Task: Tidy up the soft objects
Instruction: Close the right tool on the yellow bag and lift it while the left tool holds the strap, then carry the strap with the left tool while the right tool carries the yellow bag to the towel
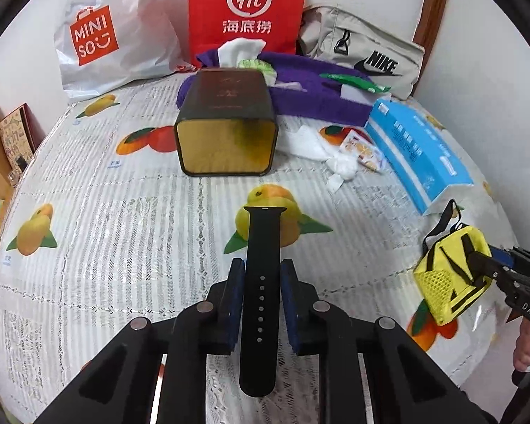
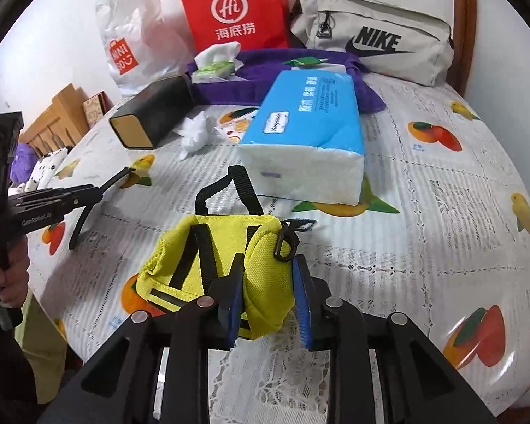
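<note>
red paper bag (image 1: 247,3) and white miniso bag (image 1: 102,31) against the wall, fruit-print tablecloth (image 1: 106,219), wooden furniture (image 2: 53,113)

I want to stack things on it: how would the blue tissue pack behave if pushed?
The blue tissue pack looks soft and light: its white end bulges. It would probably slide on the glossy tablecloth rather than tip, since it lies flat and low.

Both grippers tilt steeply down toward twelve o'clock. The left gripper (image 1: 261,282) has its blue pads clamped on a black strap (image 1: 263,247). At its three o'clock, the right gripper (image 2: 270,293) pinches a yellow pouch (image 2: 226,265) between its narrowed jaws.
</note>
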`<control>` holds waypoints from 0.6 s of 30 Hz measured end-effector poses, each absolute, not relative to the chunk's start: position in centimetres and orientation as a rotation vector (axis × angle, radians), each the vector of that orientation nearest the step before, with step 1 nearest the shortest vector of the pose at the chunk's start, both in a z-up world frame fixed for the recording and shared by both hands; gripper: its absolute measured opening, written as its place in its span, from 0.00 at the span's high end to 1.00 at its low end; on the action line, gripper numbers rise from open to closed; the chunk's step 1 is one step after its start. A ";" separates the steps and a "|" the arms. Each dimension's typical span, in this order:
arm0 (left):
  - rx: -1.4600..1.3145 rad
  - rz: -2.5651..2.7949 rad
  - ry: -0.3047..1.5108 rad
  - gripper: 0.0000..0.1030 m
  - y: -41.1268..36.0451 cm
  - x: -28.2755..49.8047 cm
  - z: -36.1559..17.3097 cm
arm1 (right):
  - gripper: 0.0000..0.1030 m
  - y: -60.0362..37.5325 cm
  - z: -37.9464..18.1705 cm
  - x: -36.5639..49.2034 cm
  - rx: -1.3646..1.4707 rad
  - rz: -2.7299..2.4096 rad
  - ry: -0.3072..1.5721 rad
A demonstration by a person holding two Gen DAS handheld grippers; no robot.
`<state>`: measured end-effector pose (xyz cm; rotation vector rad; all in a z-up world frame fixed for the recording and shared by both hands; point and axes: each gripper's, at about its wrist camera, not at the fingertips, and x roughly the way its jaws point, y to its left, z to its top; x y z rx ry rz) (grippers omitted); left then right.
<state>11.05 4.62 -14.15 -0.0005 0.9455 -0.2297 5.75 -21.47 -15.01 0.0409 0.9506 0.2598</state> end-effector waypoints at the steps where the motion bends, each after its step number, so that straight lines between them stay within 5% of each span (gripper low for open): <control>1: -0.008 -0.234 0.940 0.81 4.7 11.0 -13.9 | 0.75 -21.5 -14.8 5.7 0.043 0.264 0.947; 18: -0.047 -0.246 0.867 0.81 5.9 11.7 -9.5 | 0.75 -21.0 -10.5 7.1 0.050 0.309 0.887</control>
